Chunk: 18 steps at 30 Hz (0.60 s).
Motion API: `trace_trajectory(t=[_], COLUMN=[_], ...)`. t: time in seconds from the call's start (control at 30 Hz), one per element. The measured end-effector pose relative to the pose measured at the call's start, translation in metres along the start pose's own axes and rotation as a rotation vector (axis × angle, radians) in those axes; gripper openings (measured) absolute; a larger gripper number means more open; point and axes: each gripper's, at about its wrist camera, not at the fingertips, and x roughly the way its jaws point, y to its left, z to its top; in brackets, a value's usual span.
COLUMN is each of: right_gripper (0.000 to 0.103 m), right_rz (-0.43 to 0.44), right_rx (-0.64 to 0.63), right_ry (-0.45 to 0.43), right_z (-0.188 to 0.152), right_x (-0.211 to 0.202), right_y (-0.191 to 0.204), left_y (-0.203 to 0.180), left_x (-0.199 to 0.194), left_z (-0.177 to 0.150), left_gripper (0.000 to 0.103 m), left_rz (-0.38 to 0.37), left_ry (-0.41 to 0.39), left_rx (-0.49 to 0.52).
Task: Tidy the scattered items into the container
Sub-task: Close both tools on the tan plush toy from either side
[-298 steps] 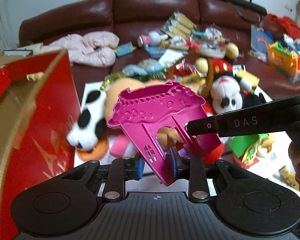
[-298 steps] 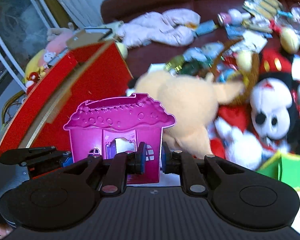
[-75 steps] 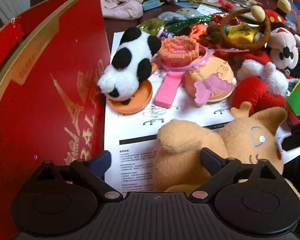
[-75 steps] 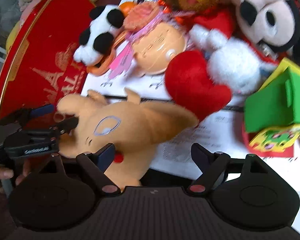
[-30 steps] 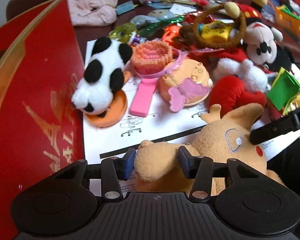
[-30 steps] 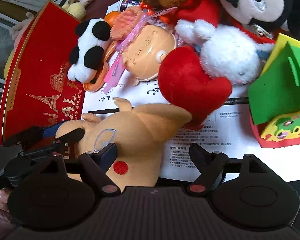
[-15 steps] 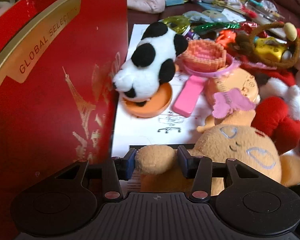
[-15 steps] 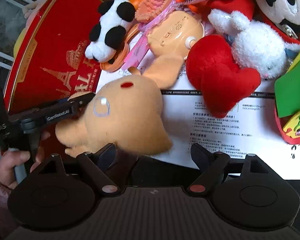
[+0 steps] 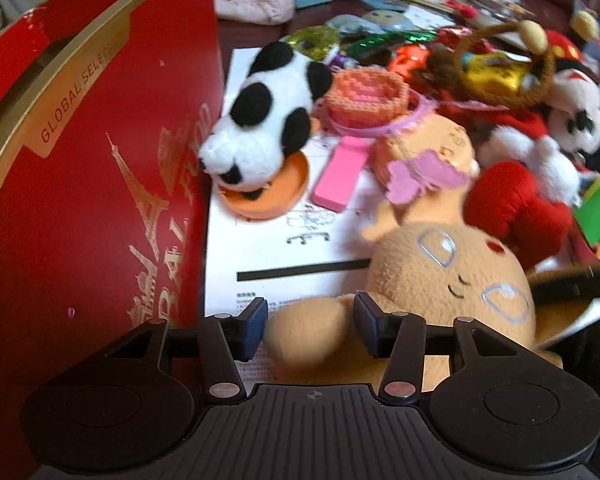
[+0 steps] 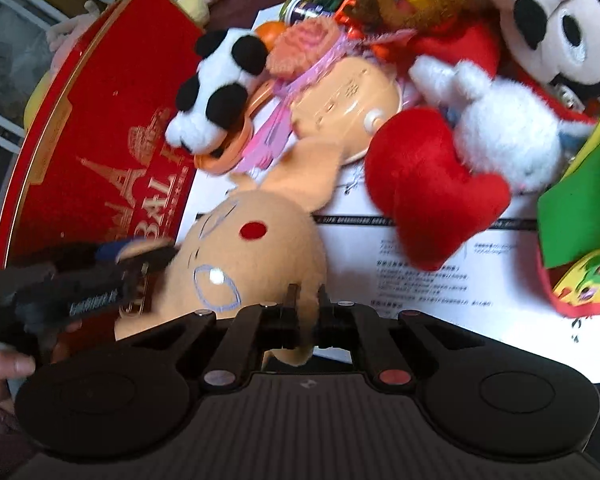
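Barely started here — the tan plush (image 9: 440, 276) lies on the paper beside the red box (image 9: 92, 184), right gripper (image 10: 305, 312) jaws clamped on it, left gripper (image 9: 310, 324) jaws opening around its limb — the pile's untouched.

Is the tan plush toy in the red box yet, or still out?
Out. The tan plush toy lies on the white printed sheet beside the red gold-trimmed cardboard box.

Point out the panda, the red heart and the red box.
panda (image 9: 260, 120), left wrist view, on its white head between the black patches.
red heart (image 10: 428, 184), right wrist view, on the middle of the plush.
red box (image 9: 100, 200), left wrist view, on its printed side wall.
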Motion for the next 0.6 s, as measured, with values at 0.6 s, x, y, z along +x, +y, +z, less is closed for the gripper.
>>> trace_trajectory(t=[0.6], right_gripper=[0.007], right_rz=[-0.087], right_rx=[-0.035], right_ry=[-0.073], right_z=[0.030], right_x=[0.005], right_y=[-0.003], left_y=[-0.008], left_x=[-0.009], left_z=[-0.018], left_gripper=[0.055], left_rz=[-0.087], left_ry=[0.027], left_rx=[0.118])
